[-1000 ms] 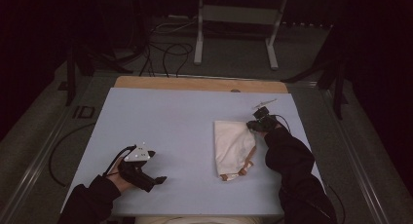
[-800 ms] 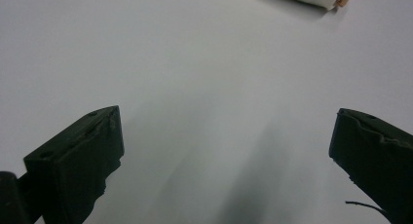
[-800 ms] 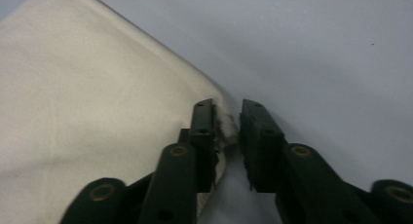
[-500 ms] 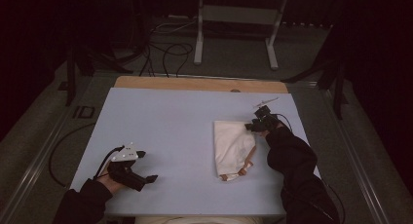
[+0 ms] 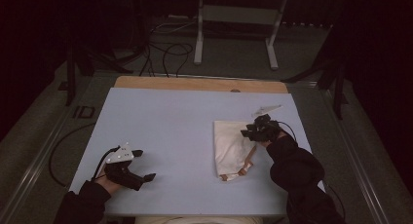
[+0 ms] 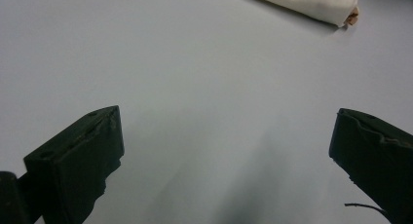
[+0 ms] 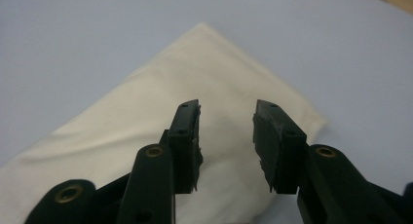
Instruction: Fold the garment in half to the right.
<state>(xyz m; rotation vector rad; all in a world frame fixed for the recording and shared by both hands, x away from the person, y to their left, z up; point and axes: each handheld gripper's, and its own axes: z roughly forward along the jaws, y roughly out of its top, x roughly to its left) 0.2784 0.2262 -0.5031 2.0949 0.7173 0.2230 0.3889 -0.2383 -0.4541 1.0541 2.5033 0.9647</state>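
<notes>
A folded cream cloth (image 5: pixel 230 145) lies right of the middle of the pale blue table (image 5: pixel 165 121), with brown straps (image 5: pixel 245 165) at its near end. My right gripper (image 5: pixel 246 132) hovers at the cloth's far right corner. In the right gripper view the cloth (image 7: pixel 117 131) lies just beneath my right gripper (image 7: pixel 226 108), whose jaws stand a little apart and hold nothing. My left gripper (image 5: pixel 144 164) rests near the front left of the table, wide open, over bare surface. In the left gripper view my left gripper (image 6: pixel 228 112) points toward the cloth (image 6: pixel 311 0).
A wooden strip (image 5: pixel 199 84) runs along the table's far edge. A small white slip (image 5: pixel 267 108) lies beyond the right gripper. Metal stand legs (image 5: pixel 198 34) and cables (image 5: pixel 168 51) sit on the floor behind the table.
My left gripper has shifted to the left along the front of the table. My right gripper has edged slightly nearer over the cloth's corner.
</notes>
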